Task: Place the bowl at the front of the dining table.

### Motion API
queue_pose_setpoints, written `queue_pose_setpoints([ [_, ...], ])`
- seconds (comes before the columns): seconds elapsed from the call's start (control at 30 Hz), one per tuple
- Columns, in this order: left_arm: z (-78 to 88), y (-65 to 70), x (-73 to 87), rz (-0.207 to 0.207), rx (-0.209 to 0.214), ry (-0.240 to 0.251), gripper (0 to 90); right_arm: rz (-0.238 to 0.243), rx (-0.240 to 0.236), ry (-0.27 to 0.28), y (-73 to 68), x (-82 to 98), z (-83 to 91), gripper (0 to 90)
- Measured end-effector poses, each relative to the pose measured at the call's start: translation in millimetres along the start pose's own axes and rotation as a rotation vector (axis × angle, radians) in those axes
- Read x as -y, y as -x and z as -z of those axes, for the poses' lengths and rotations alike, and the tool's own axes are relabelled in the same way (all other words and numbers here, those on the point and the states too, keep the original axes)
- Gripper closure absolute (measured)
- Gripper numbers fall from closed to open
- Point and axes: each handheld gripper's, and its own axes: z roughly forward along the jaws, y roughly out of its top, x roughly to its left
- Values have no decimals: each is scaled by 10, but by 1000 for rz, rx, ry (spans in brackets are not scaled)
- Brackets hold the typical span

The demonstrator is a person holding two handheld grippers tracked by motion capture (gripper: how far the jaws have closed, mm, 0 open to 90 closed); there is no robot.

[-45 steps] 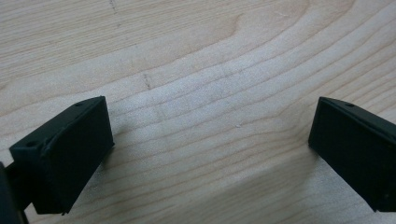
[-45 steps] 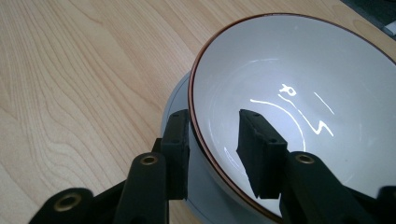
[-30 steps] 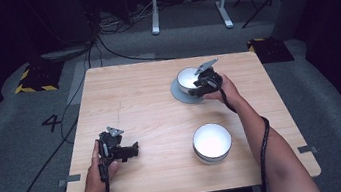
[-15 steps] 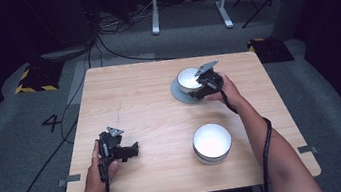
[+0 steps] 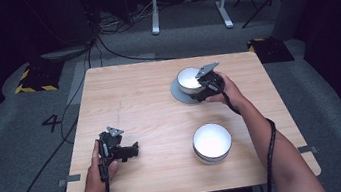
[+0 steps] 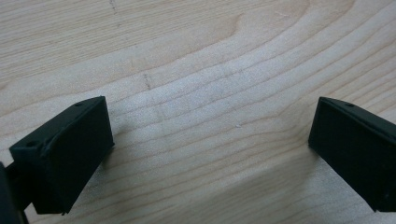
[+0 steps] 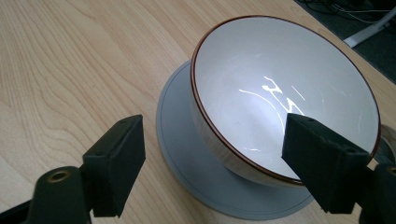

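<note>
Since the earlier frame, the right gripper's jaws had just been opening, straddling the bowl's near rim on its saucer without pressing it. Left gripper lay released over bare table, well apart.

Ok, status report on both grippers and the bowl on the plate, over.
Right gripper jaws just opened, astride white brown-rimmed bowl rim, not pressing. Bowl sits on grey round plate. Left gripper open over bare wooden table. Nothing in the way.

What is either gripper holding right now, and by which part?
Nothing. The right gripper has just been opening; its jaws straddle the bowl rim on the grey plate without pressing. The left gripper is open over bare table.
</note>
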Motion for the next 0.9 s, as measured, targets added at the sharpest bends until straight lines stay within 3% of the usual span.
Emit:
queue_pose_setpoints([
  [0.47,0,0,0,0,0,0,0,40,17,-17,-47,24,141,218],
  [0.9,0,0,0,1,0,0,0,44,30,-20,-60,75,274,225],
])
